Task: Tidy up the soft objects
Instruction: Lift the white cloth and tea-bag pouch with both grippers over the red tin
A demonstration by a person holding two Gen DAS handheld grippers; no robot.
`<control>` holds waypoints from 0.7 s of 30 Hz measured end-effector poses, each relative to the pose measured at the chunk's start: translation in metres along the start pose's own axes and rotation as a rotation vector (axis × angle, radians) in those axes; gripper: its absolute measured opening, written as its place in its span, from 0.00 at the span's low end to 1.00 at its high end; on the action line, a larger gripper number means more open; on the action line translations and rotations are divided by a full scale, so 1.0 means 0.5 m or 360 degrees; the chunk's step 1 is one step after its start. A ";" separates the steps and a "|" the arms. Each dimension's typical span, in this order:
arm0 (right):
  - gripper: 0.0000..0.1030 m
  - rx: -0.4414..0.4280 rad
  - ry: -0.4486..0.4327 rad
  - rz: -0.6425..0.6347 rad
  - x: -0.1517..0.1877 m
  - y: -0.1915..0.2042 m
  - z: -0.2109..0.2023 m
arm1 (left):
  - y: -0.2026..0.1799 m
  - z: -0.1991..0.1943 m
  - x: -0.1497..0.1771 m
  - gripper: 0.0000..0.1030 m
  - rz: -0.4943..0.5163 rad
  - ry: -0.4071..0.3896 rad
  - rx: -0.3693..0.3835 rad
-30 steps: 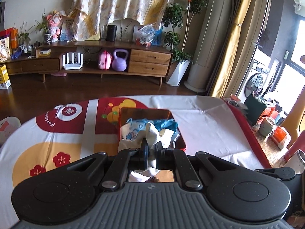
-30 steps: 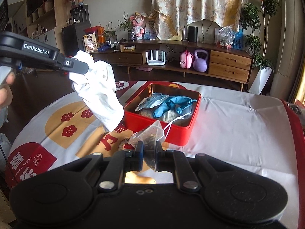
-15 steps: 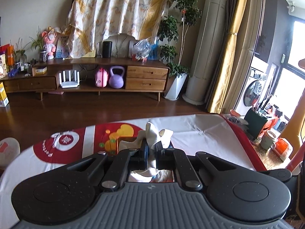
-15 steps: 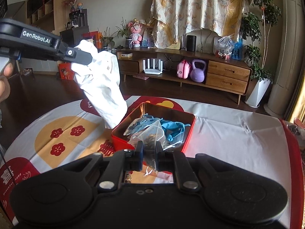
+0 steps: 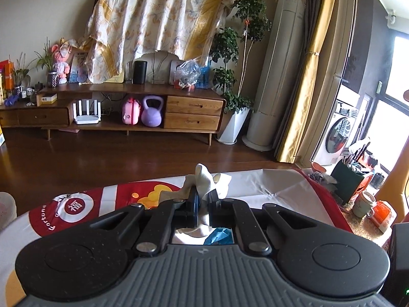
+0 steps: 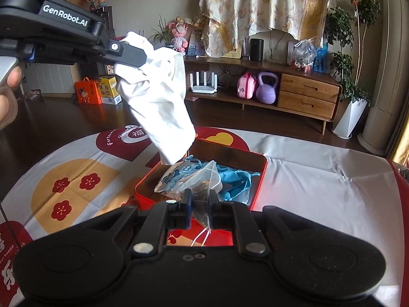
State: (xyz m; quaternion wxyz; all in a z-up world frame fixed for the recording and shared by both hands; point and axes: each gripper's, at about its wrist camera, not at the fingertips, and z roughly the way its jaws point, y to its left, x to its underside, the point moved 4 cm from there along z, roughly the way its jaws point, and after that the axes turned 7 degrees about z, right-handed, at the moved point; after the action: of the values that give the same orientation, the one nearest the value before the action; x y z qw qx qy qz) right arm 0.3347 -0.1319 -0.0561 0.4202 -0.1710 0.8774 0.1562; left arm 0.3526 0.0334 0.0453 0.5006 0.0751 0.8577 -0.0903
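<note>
My left gripper (image 5: 203,199) is shut on a white cloth (image 5: 207,181), which the right wrist view shows hanging as a long fold (image 6: 161,107) from the left gripper (image 6: 143,56), its tip just over the near left corner of a red tin box (image 6: 260,176). In the box lie a patterned face mask (image 6: 176,174) and blue soft items (image 6: 235,181). My right gripper (image 6: 200,202) is shut on a clear mesh pouch (image 6: 204,183) with a white string, held above the box's near edge.
The table wears a white, red and yellow printed cloth (image 6: 319,179). A wooden sideboard (image 5: 158,107) with a purple kettlebell and pink case stands across the dark floor. At the right beyond the table are a cup (image 5: 364,203) and a green holder (image 5: 350,179).
Both grippers moved forward over the table toward the red box. The white cloth now hangs over the box's corner, and the pouch has come from in front of the box to above its near edge.
</note>
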 end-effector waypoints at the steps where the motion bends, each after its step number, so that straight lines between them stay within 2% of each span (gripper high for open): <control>1: 0.11 0.0001 0.0005 0.0003 -0.001 -0.002 0.009 | 0.001 0.009 0.003 0.07 0.0000 0.0009 -0.0004; 21: 0.12 0.0041 0.0125 0.0098 0.011 -0.054 0.167 | 0.001 0.240 0.084 0.07 -0.0025 0.0251 -0.0038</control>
State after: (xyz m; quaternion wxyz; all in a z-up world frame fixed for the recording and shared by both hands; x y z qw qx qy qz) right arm 0.4003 -0.1219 -0.1140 0.3825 -0.1444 0.9000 0.1509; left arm 0.4334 0.0080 -0.0494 0.4317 0.0693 0.8960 -0.0778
